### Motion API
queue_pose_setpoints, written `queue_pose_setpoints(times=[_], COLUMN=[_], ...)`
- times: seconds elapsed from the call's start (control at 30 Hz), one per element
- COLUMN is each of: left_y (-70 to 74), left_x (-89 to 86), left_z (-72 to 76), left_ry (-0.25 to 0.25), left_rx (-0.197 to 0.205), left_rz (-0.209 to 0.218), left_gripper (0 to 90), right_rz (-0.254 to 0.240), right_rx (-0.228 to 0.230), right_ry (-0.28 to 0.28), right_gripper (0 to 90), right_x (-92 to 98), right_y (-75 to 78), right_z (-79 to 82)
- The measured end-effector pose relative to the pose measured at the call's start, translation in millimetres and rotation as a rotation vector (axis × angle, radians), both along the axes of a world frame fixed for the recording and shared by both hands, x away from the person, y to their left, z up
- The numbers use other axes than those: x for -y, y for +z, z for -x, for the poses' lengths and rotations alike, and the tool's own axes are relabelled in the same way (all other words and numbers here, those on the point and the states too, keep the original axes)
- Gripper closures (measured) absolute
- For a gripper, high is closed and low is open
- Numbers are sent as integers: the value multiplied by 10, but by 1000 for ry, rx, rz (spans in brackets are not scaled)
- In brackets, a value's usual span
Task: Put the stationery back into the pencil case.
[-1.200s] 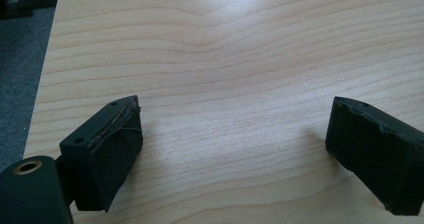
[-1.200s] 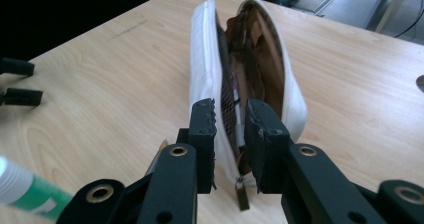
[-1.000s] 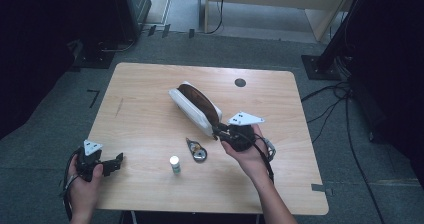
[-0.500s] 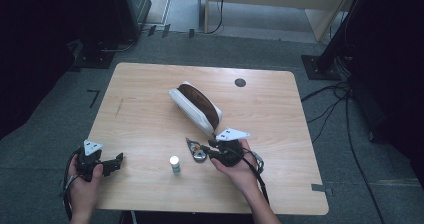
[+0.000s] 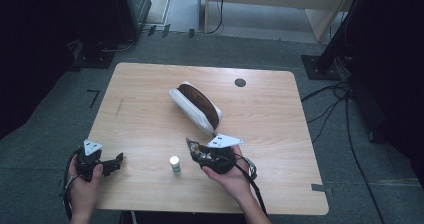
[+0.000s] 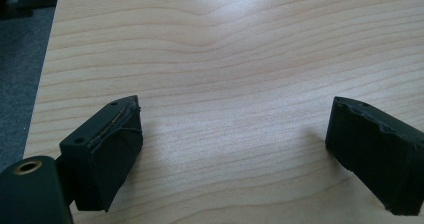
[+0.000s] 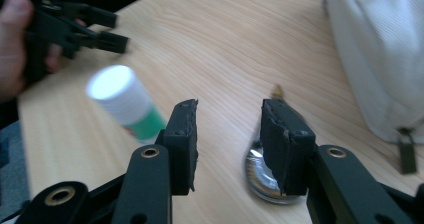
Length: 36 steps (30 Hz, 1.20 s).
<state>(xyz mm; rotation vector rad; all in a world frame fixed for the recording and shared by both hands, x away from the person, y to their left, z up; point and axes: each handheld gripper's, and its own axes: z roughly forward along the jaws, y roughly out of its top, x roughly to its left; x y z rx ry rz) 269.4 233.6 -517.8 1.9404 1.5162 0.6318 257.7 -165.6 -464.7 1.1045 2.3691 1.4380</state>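
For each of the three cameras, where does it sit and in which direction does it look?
High view: above the person's side, looking forward and down on the table; both forearms show, with left tongs and right tongs.
Left gripper view: rides the left tongs, facing bare wood; open jaws.
Right gripper view: rides the right tongs, jaws just opening, nothing between, facing the small bottle and white pouch.
Shared: the bottle and pouch appear in the high and right gripper views.

One camera sits high and looks down at the whole table (image 5: 150,109). Two ride on the grippers, very close to the wood. The right one and the high one both see the small bottle (image 7: 125,104).
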Motion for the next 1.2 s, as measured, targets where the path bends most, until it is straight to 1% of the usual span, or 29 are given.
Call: queue_pose_setpoints(times=[0.07,0.2,0.3,0.43,0.6,0.67,0.83,0.9,1.0,1.1,1.2], left_y=[0,0,0,-1,0,0,0,0,0,0,1], left_x=[0,0,0,2,1,1,2,2,2,2,0], left_z=[0,0,0,-1,0,0,0,0,0,0,0], left_ry=[0,-1,-2,0,-1,-2,-2,-2,-2,-2,-3], left_rx=[0,0,0,1,1,0,1,1,1,1,-1], left_rz=[0,0,0,2,1,1,1,1,1,1,-1], left_gripper=[83,83,83,84,84,83,84,84,83,84,84], right_rz=[-10,-37,-32,-48,-52,-49,-21,-1,13,16,19], right_rx=[11,17,17,24,33,32,40,38,37,46,52], right_ry=[23,64,96,131,155,161,169,166,158,148,153], right_gripper=[588,586,577,563,553,550,550,550,562,582,592], right_x=[-34,-101,-166,-239,-321,-356,-454,-492,-520,-530,-537], right_y=[45,100,113,128,138,130,77,41,2,-14,-30], right_z=[41,93,121,139,149,146,141,137,124,119,120])
